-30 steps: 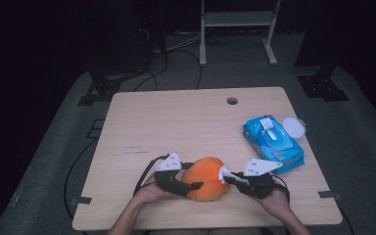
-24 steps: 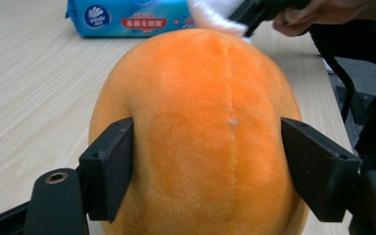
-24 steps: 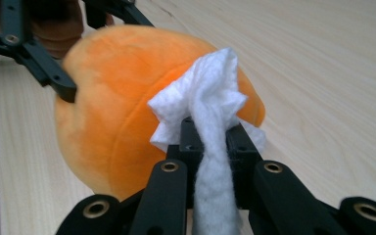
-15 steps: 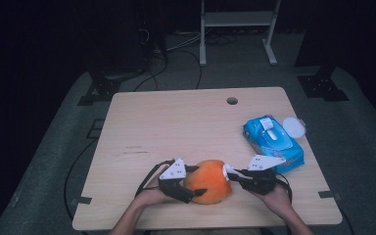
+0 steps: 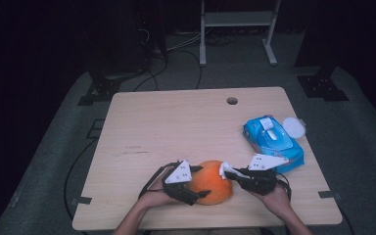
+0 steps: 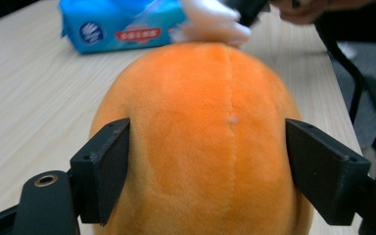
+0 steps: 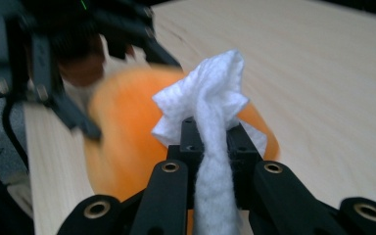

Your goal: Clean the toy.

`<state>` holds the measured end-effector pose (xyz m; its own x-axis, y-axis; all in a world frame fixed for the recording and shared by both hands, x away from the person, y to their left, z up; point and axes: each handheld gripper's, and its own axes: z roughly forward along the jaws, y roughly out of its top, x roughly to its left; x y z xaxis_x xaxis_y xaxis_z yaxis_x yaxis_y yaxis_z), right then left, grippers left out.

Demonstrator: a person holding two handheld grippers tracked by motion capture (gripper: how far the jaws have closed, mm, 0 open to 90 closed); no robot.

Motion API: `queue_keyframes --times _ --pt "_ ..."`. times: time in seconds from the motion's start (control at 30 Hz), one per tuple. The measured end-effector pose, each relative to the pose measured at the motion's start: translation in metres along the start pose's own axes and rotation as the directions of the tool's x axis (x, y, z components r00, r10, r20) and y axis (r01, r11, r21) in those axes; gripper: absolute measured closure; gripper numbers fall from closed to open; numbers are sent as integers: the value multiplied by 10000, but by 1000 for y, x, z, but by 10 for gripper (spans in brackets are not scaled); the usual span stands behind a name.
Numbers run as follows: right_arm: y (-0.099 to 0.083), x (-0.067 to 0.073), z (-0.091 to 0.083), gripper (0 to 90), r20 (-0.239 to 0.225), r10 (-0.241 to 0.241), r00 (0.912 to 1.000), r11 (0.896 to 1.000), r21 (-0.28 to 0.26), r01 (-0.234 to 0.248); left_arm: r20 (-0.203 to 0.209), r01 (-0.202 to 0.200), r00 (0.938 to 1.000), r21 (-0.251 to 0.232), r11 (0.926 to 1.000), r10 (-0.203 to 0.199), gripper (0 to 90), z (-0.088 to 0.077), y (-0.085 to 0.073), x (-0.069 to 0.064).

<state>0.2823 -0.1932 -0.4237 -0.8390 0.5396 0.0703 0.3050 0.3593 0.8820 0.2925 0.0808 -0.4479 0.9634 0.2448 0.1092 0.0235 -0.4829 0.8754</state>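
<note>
Orange plush (image 5: 211, 182): it sits on the table's (image 5: 176, 122) near edge, between your two hands
White wipe (image 7: 210, 105): pinched tight in your right gripper (image 5: 231, 174), its tuft touching the plush top
Left gripper (image 5: 199, 182): jaws straddle the plush and have just been opening — whether the pads press it, you cannot tell
Blue wipe pack (image 5: 273, 142): just beyond your right hand

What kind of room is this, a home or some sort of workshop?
Probably a lab or recording studio, not a home. A bare wooden table stands on grey floor matting against dark surroundings, cables trail across the floor, and a metal equipment stand sits behind. The person works with hand-held grippers.
</note>
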Motion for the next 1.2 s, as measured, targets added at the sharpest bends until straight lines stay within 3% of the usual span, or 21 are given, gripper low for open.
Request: queue_keyframes --times 0.1,0.23,0.37,0.47,0.5,0.57,0.63,0.67,0.77,0.87,0.93,1.0,1.1,1.13,1.2 --pt "4 4 2 804 105 -319 9994 9995 47 318 -154 -325 9993 140 9994 327 208 3 4 -5" --pt "-3 -2 0 806 648 -504 9966 9973 558 468 -213 159 9996 82 9998 -157 202 1 3 1" --pt "3 7 -2 806 119 -460 9989 9988 163 458 -571 117 9983 166 9998 -107 192 7 9 -4" --pt "10 21 5 806 133 -1253 9920 9913 429 1246 -565 63 9984 329 9994 -44 153 8 13 -6" --pt "10 21 6 806 158 -1372 9904 9895 486 1363 -442 302 9986 196 9994 -293 131 6 13 -2" --pt "7 15 4 806 146 -1136 9934 9925 472 1128 -345 941 9949 -88 9955 -943 114 0 11 7" --pt "4 10 1 806 248 -954 9951 9944 470 942 -405 1638 9857 5 9865 -1637 76 -4 9 14" --pt "3 8 0 807 301 -893 9956 9949 494 878 -359 1765 9838 145 9842 -1759 81 -4 9 15" --pt "5 9 -2 807 329 -871 9957 9954 431 856 -440 1107 9931 443 9929 -1087 193 -1 11 9" --pt "10 17 1 806 221 -1114 9935 9932 373 1105 -573 765 9956 455 9960 -738 251 2 17 2" --pt "15 25 3 806 59 -1316 9913 9912 174 1315 -673 268 9975 579 9980 -229 255 3 23 -6" --pt "13 22 1 806 28 -1356 9908 9906 201 1355 -539 507 9974 381 9980 -486 225 -1 20 -1" --pt "7 13 -1 806 364 -1290 9910 9908 463 1273 -324 1609 9866 193 9868 -1602 137 -1 12 11" --pt "6 10 -2 806 327 -1093 9935 9932 439 1078 -276 1712 9849 174 9851 -1707 138 0 10 12" --pt "7 9 -2 806 360 -898 9953 9954 356 885 -481 1369 9895 132 9905 -1361 211 1 12 10"
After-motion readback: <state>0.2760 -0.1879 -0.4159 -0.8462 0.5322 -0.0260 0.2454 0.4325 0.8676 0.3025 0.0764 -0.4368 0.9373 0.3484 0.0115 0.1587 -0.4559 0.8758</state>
